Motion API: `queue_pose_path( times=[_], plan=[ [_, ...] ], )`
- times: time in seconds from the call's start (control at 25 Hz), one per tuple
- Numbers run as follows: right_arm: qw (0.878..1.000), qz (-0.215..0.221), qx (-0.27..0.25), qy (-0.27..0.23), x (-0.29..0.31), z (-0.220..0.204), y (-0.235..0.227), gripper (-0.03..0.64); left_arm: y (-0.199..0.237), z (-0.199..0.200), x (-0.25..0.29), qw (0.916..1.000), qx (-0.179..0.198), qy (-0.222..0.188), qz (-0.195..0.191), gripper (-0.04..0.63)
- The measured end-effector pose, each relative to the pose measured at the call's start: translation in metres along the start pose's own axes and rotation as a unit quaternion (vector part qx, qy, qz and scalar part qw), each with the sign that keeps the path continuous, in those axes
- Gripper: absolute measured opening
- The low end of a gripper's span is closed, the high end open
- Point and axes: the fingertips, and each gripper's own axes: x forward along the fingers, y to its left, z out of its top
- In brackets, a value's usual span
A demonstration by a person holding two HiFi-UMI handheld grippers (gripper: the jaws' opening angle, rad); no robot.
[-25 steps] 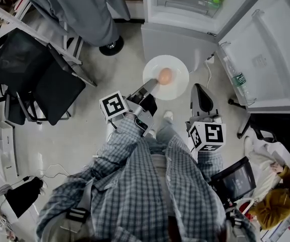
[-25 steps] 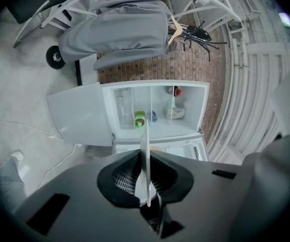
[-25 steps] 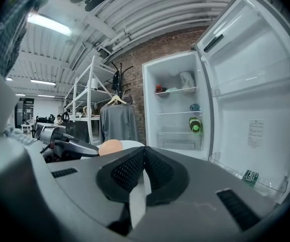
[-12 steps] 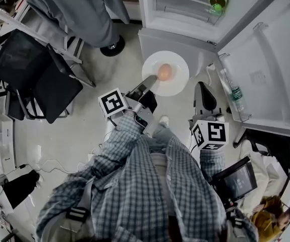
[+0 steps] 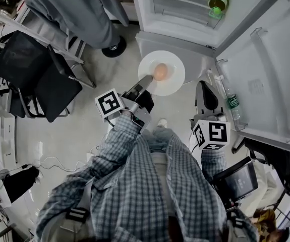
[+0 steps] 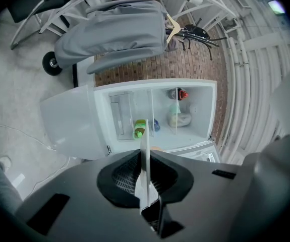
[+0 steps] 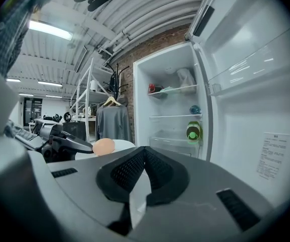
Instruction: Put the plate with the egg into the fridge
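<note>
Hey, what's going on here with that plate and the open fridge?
A person is carrying a white plate with an egg on it, clamped by its rim in the left gripper. The plate is held just in front of the open fridge, not yet inside it. The right gripper is shut on nothing, off to the side near the fridge door.

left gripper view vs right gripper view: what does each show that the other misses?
Left gripper view only: the left gripper's jaws clamping the plate's rim, edge-on; floor and a black wheel. Right gripper view only: the egg in full, ceiling lights, the door label, the right gripper's jaws shut, empty. Both: open fridge, green bottle, grey garment.
</note>
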Motion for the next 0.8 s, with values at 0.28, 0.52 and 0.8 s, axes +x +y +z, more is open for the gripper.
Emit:
queue_pose_path(
  times=[0.28, 0.52, 0.8],
  plan=[
    [1.0, -0.002, 0.01, -0.003, 0.002, 0.001, -0.016, 0.006, -0.004, -0.005, 0.012, 1.0, 0.003, -0.003, 0.0, 0.026],
    [1.0, -0.007, 0.001, -0.004, -0.002, 0.0, -0.023, 0.006, -0.005, -0.009, 0.022, 1.0, -0.001, -0.001, -0.004, 0.026],
    [1.0, -0.014, -0.014, -0.007, 0.001, 0.007, -0.032, 0.006, -0.008, -0.008, 0.032, 0.9999, 0.001, 0.003, -0.013, 0.026]
  ],
)
